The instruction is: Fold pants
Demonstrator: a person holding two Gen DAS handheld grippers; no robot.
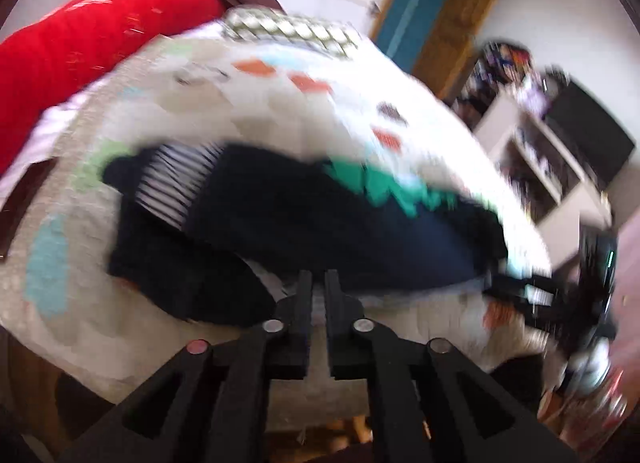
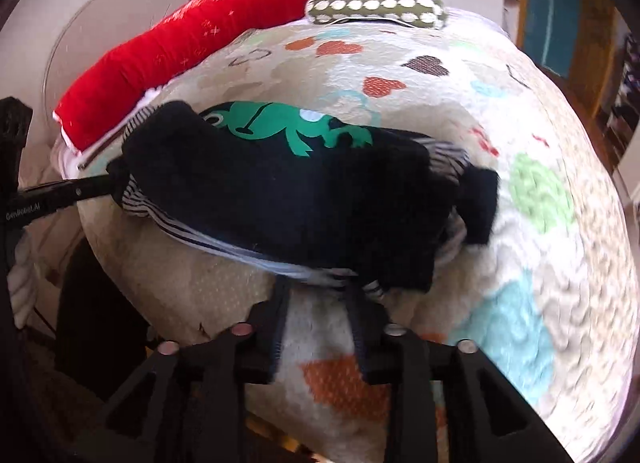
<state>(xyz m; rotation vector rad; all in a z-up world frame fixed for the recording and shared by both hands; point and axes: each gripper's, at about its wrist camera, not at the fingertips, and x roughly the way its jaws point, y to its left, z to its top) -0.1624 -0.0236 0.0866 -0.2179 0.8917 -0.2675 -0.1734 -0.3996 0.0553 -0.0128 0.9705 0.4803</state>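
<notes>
Bedroom scene, everything's happening on a bed (image 2: 540, 303) with a cream quilt covered in coloured hearts. Red bolster (image 2: 168, 59) and a dotted pillow (image 2: 376, 9) sit at the far edge, well beyond both tongs.

Dark pants (image 2: 300, 199), with a green frog print and striped lining, lie bunched just ahead of the right tongs (image 2: 318, 295). Those are spread, tips right at the near striped hem, nothing pinched that I can see. Left tongs (image 1: 318, 283) are almost pressed together, only a thin gap, and empty; the pants (image 1: 280, 223) sit just past their tips.

Progress-wise: looks like they've been doubled over into a rough bundle, but it's lumpy, with lining poking out and one cuff sticking off to the side. I'd say it needs tidying, maybe another fold.

Right view is sharper and shows the frog and the left tongs reaching in from the side. Left view is blurry but catches the shelves (image 1: 532, 167) and the wooden door frame (image 1: 464, 11).
</notes>
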